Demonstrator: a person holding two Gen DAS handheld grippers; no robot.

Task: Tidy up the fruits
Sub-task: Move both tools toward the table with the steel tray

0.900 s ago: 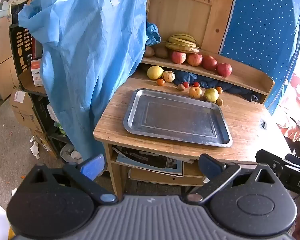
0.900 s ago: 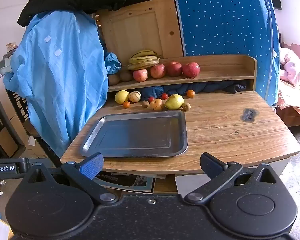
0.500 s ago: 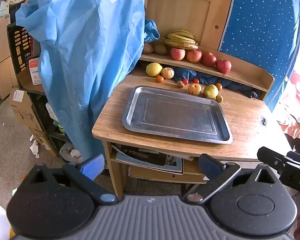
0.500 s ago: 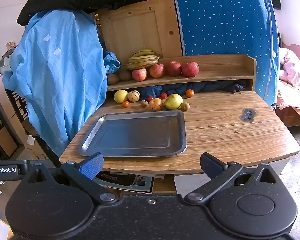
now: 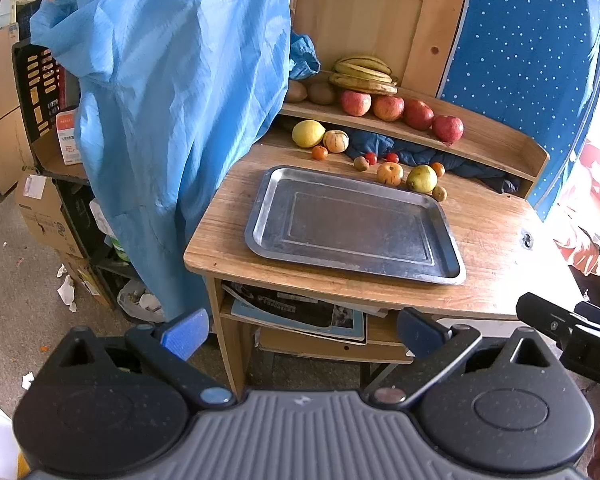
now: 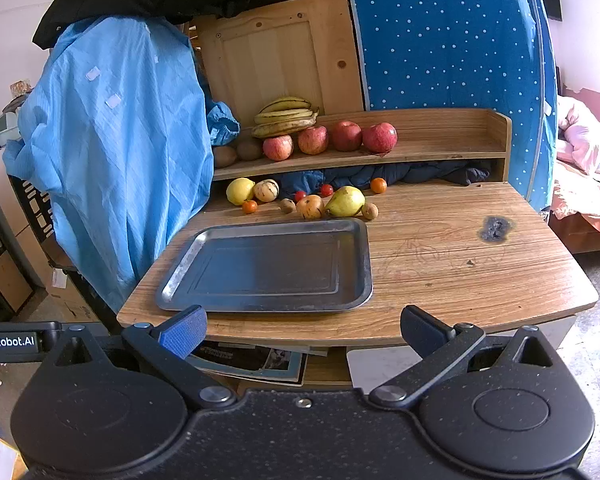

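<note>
Left gripper [image 5: 298,330] jaws wide, holding nothing. Metal tray [image 6: 364,264] sits bare on the wooden desk [image 6: 480,280] — loose fruits [image 6: 344,202] lined up behind it, apples [image 6: 346,136] on the shelf above. Right gripper [image 6: 302,330] also wide — nothing held.

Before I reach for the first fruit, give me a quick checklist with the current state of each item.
1. Left gripper jaws wide apart, nothing between them: ok.
2. Right gripper jaws wide apart, nothing between them: ok.
3. Rectangular metal tray on the wooden table holds nothing, ready for fruit: ok.
4. Green-yellow pear on the table just behind the tray, nothing on top of it: ok.
5. Four red apples and the bunch of bananas sit on the raised wooden shelf: ok.
6. How firm or ripe the fruit is: cannot tell.
</note>
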